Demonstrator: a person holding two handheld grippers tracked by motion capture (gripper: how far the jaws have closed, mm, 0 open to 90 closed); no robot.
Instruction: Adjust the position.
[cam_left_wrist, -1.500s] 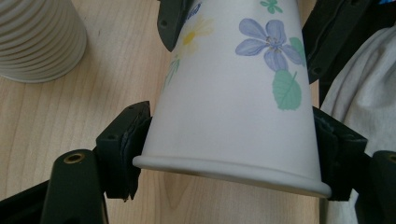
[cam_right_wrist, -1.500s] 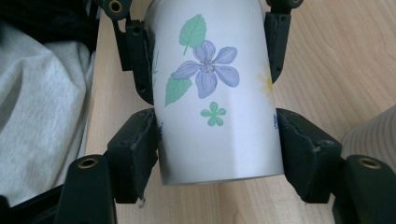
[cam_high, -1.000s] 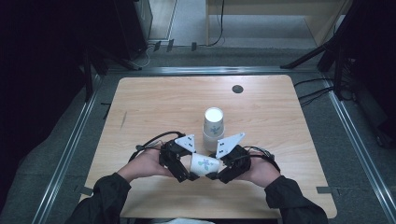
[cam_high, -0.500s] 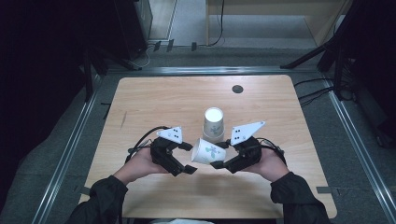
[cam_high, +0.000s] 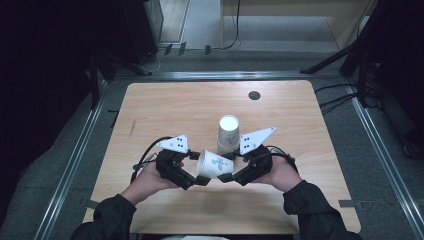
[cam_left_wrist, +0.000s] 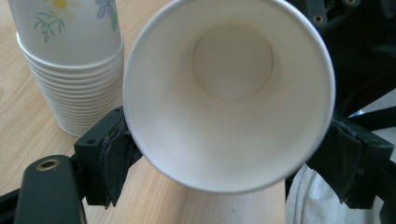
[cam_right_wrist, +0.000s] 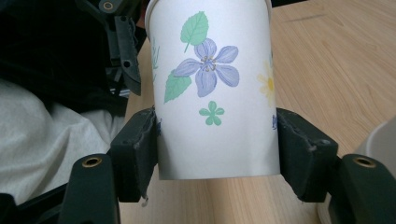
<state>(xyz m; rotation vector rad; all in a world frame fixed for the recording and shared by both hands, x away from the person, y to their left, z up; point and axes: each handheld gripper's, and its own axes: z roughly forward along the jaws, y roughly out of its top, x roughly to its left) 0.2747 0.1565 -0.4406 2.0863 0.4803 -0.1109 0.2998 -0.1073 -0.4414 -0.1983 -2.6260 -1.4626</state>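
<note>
A white paper cup (cam_high: 214, 164) with printed flowers lies on its side in the air between my two grippers, just in front of the stack of cups (cam_high: 228, 132). My right gripper (cam_high: 227, 176) is shut on the cup's flowered wall (cam_right_wrist: 215, 88) near its base, a pad on each side. My left gripper (cam_high: 200, 179) faces the cup's open mouth (cam_left_wrist: 229, 93). Its jaws have just been closing, and its pads (cam_left_wrist: 114, 154) now touch the rim on both sides.
The stack of several cups (cam_left_wrist: 70, 70) stands upright on the wooden table (cam_high: 165, 110), close behind the grippers. A small dark round hole (cam_high: 254, 95) sits near the table's far edge. Metal rails run along both sides of the table.
The held cup has risen a little and moved closer to the stack. My left hand has drawn back to the left, and its jaws have narrowed onto the cup's rim.
</note>
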